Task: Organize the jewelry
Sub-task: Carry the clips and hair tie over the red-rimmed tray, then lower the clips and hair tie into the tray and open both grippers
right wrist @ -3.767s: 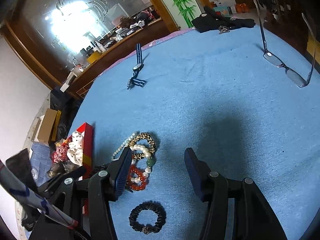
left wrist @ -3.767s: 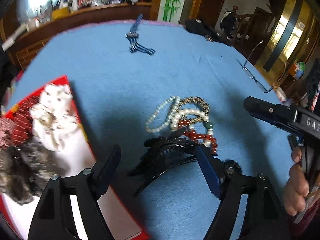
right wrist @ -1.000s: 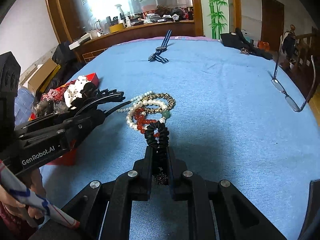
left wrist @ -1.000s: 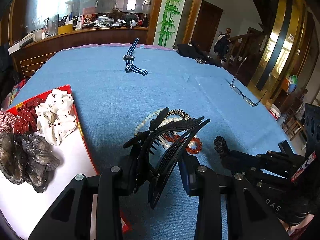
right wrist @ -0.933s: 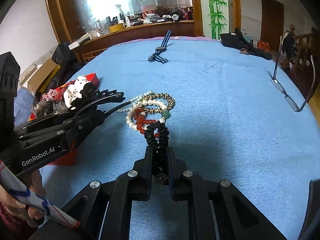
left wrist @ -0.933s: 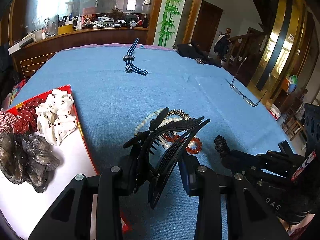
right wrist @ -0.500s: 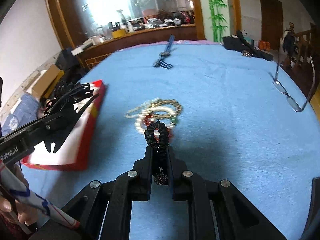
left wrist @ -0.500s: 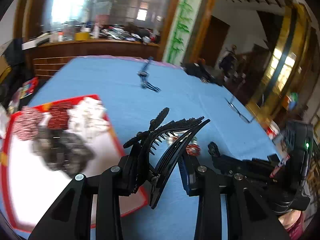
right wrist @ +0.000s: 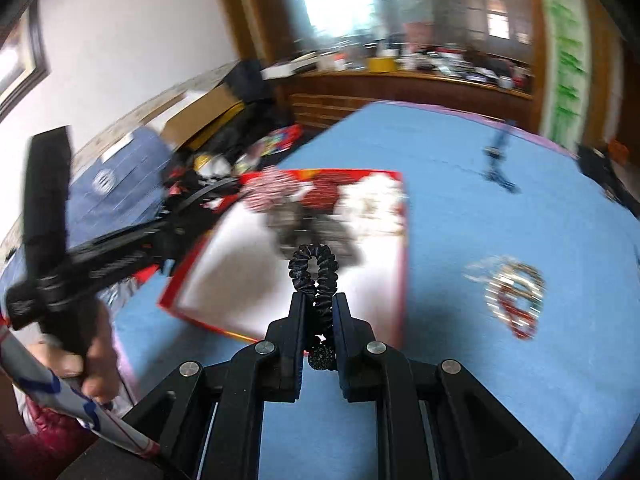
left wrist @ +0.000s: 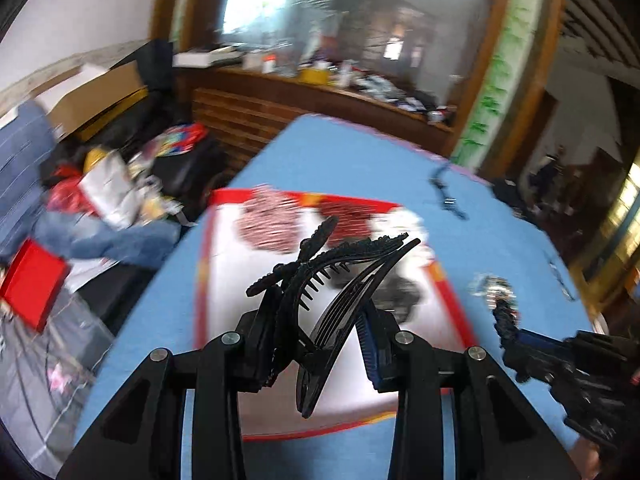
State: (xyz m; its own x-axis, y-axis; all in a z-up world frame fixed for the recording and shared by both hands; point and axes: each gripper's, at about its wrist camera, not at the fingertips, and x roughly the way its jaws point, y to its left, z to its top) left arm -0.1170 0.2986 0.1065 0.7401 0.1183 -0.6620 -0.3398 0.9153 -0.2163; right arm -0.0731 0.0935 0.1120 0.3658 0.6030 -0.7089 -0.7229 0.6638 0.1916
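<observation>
My left gripper (left wrist: 320, 320) clamps one black toothed claw clip (left wrist: 340, 280), my right gripper (right wrist: 318, 312) pinches one black scrunchie (right wrist: 314, 268), red-rimmed tray (right wrist: 404, 264) at twelve o'clock, bead bracelets (right wrist: 512, 292) at three.

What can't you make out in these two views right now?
- Bracelets: smeared by motion blur in both views; no single one can be told apart.
- Scrunchies in the tray: blurred, count unclear.
- Left view: hair claw in the left gripper hides the tray's middle.
</observation>
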